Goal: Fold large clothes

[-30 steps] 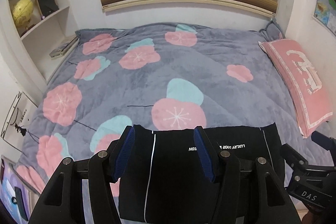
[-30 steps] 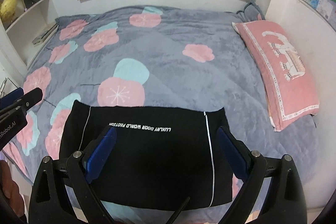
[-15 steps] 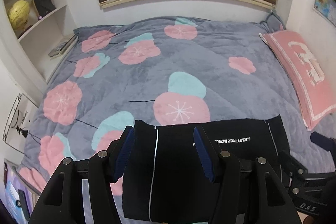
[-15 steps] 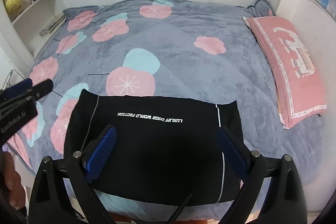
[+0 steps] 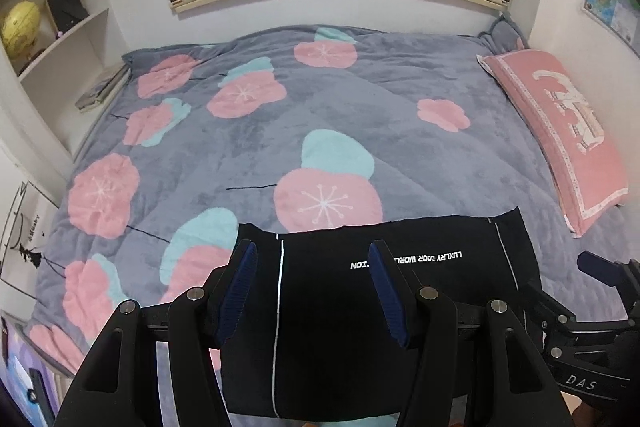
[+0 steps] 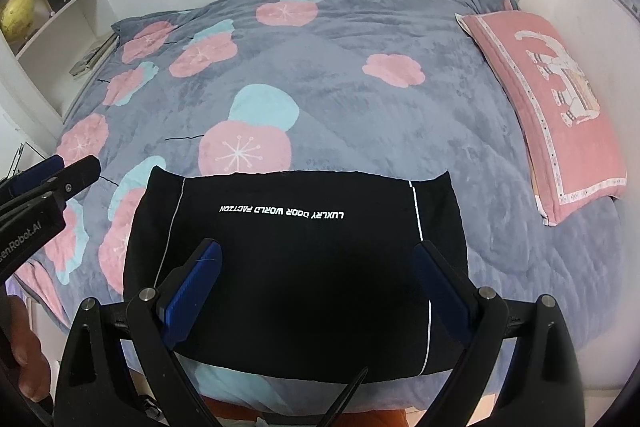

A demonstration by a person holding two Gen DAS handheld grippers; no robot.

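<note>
A black garment (image 6: 296, 267) is seen lying flat on the near edge of the bed (image 6: 360, 131), already reduced to a compact rectangle with straight edges, white piping down each side and a line of white lettering turned away from the cameras. The folding is therefore judged to be largely or wholly done; whether a further fold is intended cannot be told, and at most a last halving or smoothing would seem to be left. The left tongs (image 5: 316, 287) are held open above the garment's left part, nothing being gripped between the blue pads. The right tongs (image 6: 320, 287) are spread wider still, over the garment's near half, and nothing is held there either. Both tongs appear to be clear of the cloth, though contact cannot be ruled out. A pink pillow (image 6: 548, 99) lies well apart, to the right.
</note>
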